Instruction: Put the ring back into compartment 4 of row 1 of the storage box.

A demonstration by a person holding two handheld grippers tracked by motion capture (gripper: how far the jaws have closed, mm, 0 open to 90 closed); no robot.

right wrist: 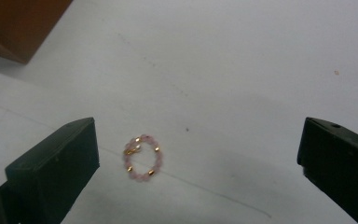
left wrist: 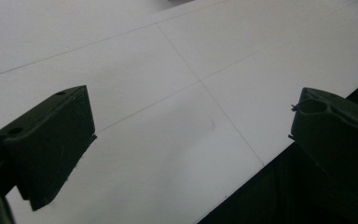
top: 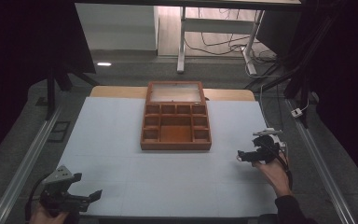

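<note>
Where white table cover (top: 121,140) nears front-left corner, left gripper (top: 81,198) held low, jaws spread wide, nothing between. Right gripper (top: 244,156) held at right side, jaws likewise wide apart. Pink bead bracelet (right wrist: 142,157) seen lying on cover between them, nearer left jaw, untouched. Wooden compartment box (top: 175,122) placed mid-table, lid raised.

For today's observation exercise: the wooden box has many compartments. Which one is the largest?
The central compartment of the wooden box is largest: a wide bay at the middle front, while the others around it are small square cells along the back row and sides.
</note>
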